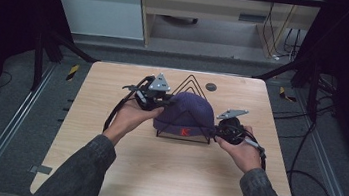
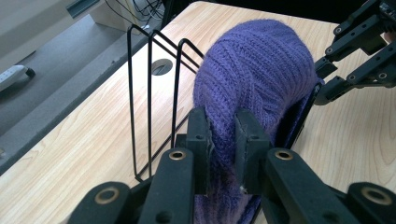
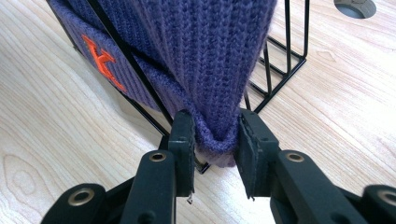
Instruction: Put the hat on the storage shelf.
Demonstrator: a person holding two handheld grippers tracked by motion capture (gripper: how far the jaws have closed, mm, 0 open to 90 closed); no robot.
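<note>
- the hat (image 1: pixel 186 112) is draped over the wire rack (image 1: pixel 192 82) at the table (image 1: pixel 162 177) middle.
- in the gripper views, the left gripper (image 2: pixel 223 140) and right gripper (image 3: pixel 212 140) are seen clamped on the hat's opposite edges.
- an orange "k" (image 3: pixel 99 59) is read on its cuff.
</note>
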